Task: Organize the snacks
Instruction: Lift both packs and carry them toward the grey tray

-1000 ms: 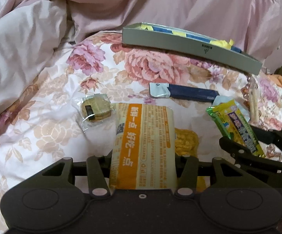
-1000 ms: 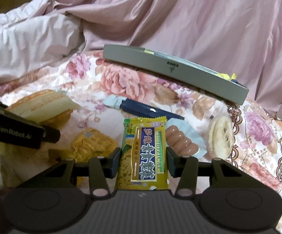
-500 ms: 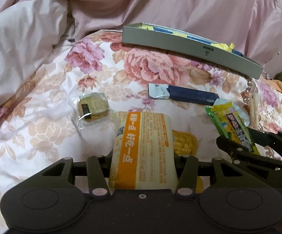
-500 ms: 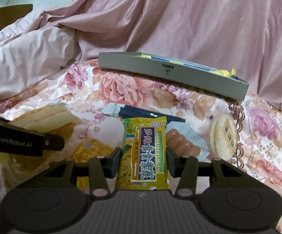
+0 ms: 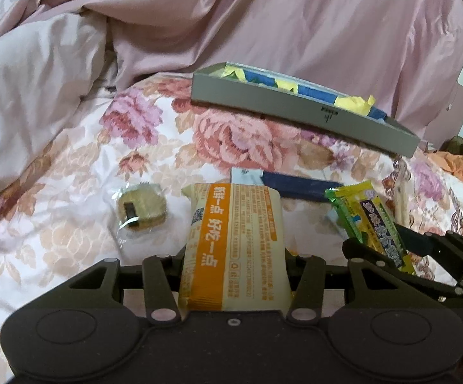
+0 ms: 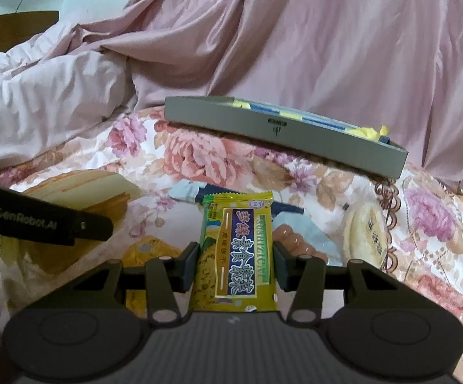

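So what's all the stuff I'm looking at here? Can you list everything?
orange and cream packet: 1, orange stripe on cream, clamped in the left gripper
green and yellow packet: 1, green-yellow with a blue label, clamped in the right gripper
grey tray: 1, grey, at the far side of the bedspread, yellow and blue packets inside
dark blue packet: 1, navy with a pale end, lying before the tray
clear-wrapped biscuit: 1, tan, left of the orange packet
round cracker: 1, pale yellow, on the right
brown sausage snack: 1, brown, beside the cracker
floral bedspread: 1, white with pink flowers, underneath
pink quilt: 1, pink, behind
left gripper: 1, black
right gripper: 1, black
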